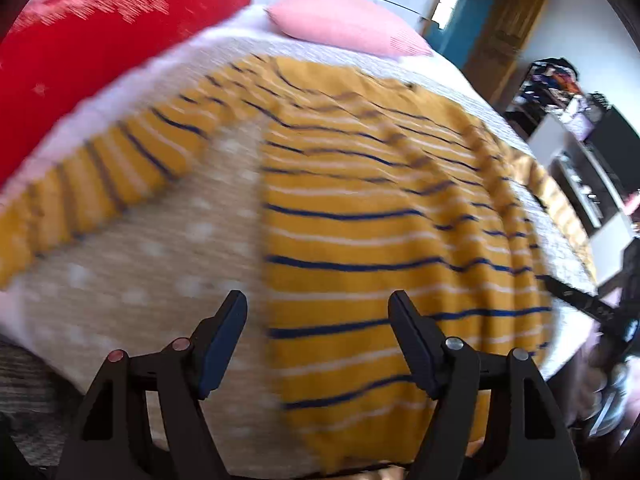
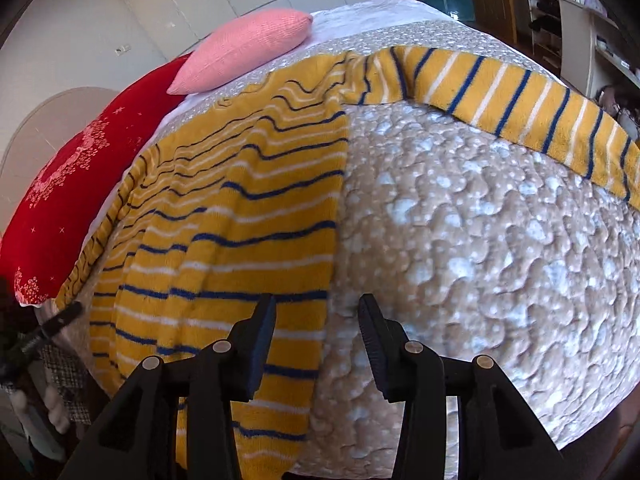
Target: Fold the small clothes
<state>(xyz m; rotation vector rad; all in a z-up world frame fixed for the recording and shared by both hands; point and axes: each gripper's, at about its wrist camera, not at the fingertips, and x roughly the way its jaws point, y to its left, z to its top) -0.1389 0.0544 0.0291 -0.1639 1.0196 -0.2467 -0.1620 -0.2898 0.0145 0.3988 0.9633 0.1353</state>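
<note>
A yellow sweater with blue and white stripes point(image 1: 380, 208) lies spread flat on the bed, body toward me, sleeves out to each side. It also shows in the right wrist view point(image 2: 240, 208), with its right sleeve point(image 2: 520, 96) stretched across the far right. My left gripper point(image 1: 318, 336) is open and empty above the sweater's lower left edge. My right gripper point(image 2: 317, 340) is open and empty above the sweater's lower right edge. Neither touches the cloth.
The bed has a beige quilted cover with white dots point(image 2: 480, 240). A red pillow point(image 1: 92, 44) and a pink pillow point(image 1: 344, 24) lie at the head. Shelves and a doorway point(image 1: 480, 16) stand to the right. The other gripper point(image 1: 592, 308) shows at the right edge.
</note>
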